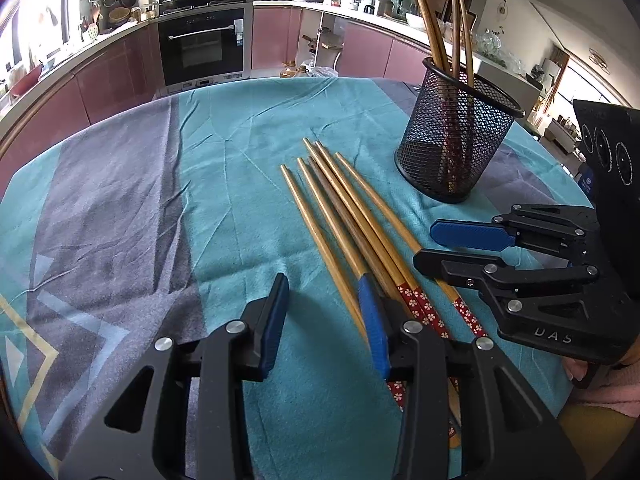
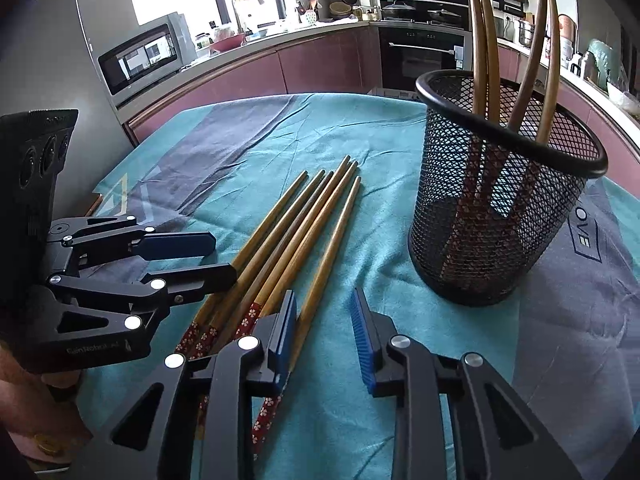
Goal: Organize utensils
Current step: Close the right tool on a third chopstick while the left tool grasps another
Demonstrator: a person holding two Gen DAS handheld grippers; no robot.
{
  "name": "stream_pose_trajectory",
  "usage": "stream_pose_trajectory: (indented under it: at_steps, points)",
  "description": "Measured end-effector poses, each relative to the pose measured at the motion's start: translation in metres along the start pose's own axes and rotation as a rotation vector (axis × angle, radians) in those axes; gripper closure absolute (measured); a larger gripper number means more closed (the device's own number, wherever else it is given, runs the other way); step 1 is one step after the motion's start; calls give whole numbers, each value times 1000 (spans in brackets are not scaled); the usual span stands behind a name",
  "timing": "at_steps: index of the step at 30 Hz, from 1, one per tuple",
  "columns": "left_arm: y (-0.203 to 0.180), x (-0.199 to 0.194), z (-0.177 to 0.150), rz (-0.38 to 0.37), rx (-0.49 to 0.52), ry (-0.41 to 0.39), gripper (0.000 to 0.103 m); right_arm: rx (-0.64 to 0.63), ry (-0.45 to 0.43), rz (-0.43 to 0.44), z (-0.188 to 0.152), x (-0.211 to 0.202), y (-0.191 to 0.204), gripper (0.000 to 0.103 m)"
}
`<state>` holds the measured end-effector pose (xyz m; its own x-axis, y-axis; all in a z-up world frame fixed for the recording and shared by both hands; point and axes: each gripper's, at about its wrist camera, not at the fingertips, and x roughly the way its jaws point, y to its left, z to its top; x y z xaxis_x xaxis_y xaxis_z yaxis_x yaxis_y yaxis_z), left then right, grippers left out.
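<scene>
Grippers nearest: left gripper (image 1: 326, 320) spread, empty; right gripper (image 2: 324, 332) spread, left finger against loose chopsticks (image 2: 288, 232) fanned on teal cloth (image 2: 360, 400). Light, stiff, slick sticks, probably roll; pinch one at patterned end. Far right: mesh holder (image 2: 500, 220), four sticks inside.

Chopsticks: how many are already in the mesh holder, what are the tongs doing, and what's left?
Done: four chopsticks stand in the black mesh holder.
In hand: nothing gripped. The right tongs are open, poised at the nearest loose stick; the left tongs are open beside the bundle.
Left: six loose chopsticks lie on the teal cloth.
</scene>
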<state>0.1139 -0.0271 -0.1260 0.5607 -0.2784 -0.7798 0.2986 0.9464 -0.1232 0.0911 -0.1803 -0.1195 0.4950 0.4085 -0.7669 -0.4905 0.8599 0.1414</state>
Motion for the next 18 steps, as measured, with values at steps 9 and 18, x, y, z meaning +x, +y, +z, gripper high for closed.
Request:
stream_pose_trajectory:
  at_steps: [9, 18]
  points:
    - [0, 9, 12, 8, 1, 7, 79, -1, 0, -13, 8, 9, 3, 79]
    - [5, 9, 11, 1, -58, -5, 94, 84, -10, 39, 9, 9, -10, 96]
